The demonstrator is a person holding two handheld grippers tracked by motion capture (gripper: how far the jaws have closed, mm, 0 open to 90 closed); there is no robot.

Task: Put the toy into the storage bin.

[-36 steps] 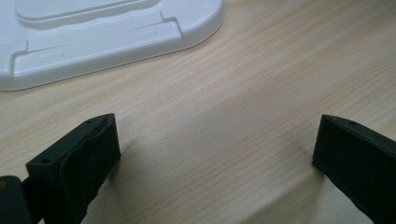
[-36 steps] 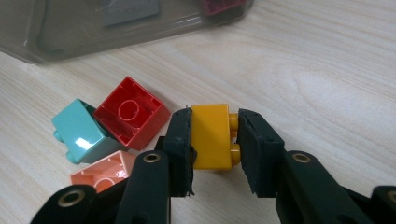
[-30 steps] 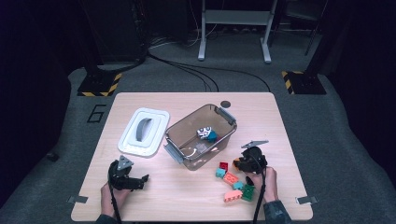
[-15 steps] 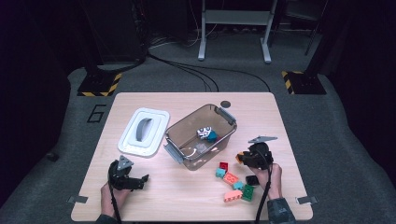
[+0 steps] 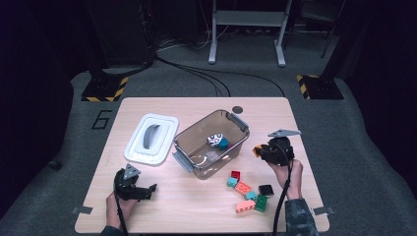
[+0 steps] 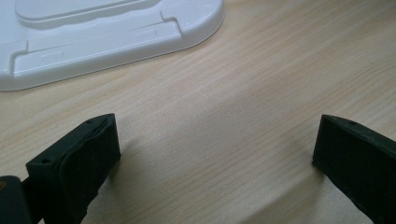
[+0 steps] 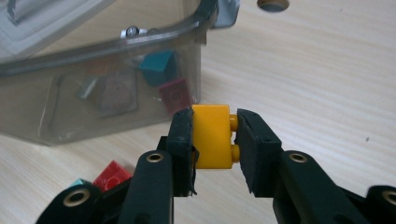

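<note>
One yellow brick (image 7: 212, 136) sat pinched between the jaws of the right gripper (image 5: 269, 150), studs against one pad, and the clear bin (image 5: 211, 142) lay just beyond its tip, toward the table's middle, rim above the brick. Far nearer than the left gripper (image 6: 215, 154), which rested spread and empty beside the white lid (image 6: 107, 37).

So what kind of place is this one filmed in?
Probably a lab or recording studio: a lone wooden table on grey carpet, hazard-striped stand bases, loose cables and a floor marking "6".
</note>
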